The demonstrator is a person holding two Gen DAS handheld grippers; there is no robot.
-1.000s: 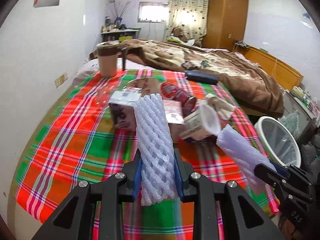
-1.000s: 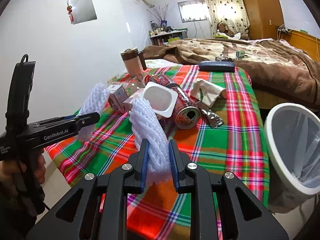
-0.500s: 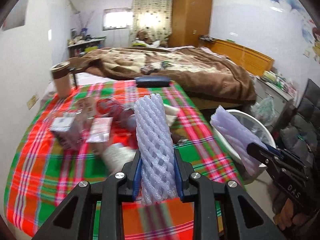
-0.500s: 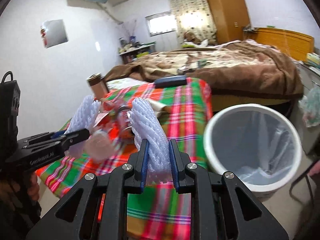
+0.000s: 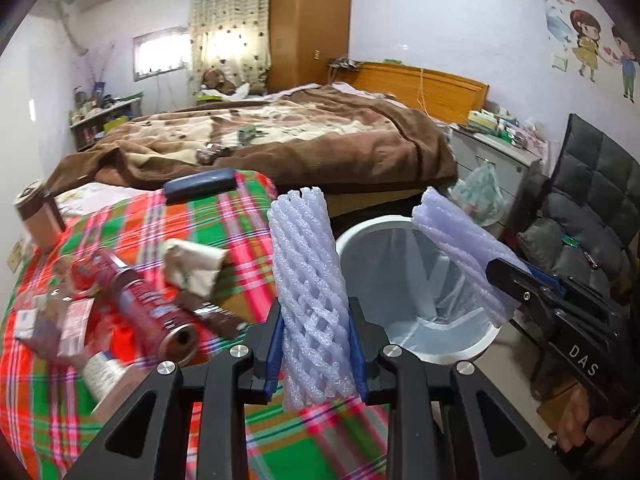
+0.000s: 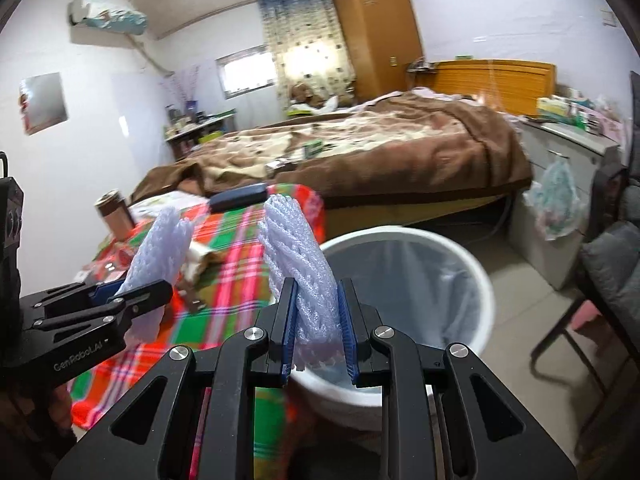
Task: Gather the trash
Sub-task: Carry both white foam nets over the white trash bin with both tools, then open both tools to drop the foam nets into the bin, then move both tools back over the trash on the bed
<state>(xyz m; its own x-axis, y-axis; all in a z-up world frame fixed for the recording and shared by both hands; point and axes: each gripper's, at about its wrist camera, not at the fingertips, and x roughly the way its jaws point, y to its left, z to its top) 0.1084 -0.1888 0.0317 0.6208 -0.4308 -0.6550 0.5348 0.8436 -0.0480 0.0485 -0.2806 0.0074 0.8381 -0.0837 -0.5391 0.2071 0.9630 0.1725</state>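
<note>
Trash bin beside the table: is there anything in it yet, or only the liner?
Looks empty: the trash bin shows only its clear liner; its very bottom is hidden.

Bin [image 5: 414, 354] stands right of the table [image 5: 48, 408]; can [image 5: 148, 304] lies on the table; bed [image 5: 280, 140] behind.

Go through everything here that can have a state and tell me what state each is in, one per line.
left hand-held gripper: shut on a foam net sleeve, held upright.
right hand-held gripper: shut on a second foam net sleeve.
trash bin: open, lined with a bag; nothing visible inside.
red can: lying on its side on the plaid cloth.
brown cup: upright, lidded.
</note>
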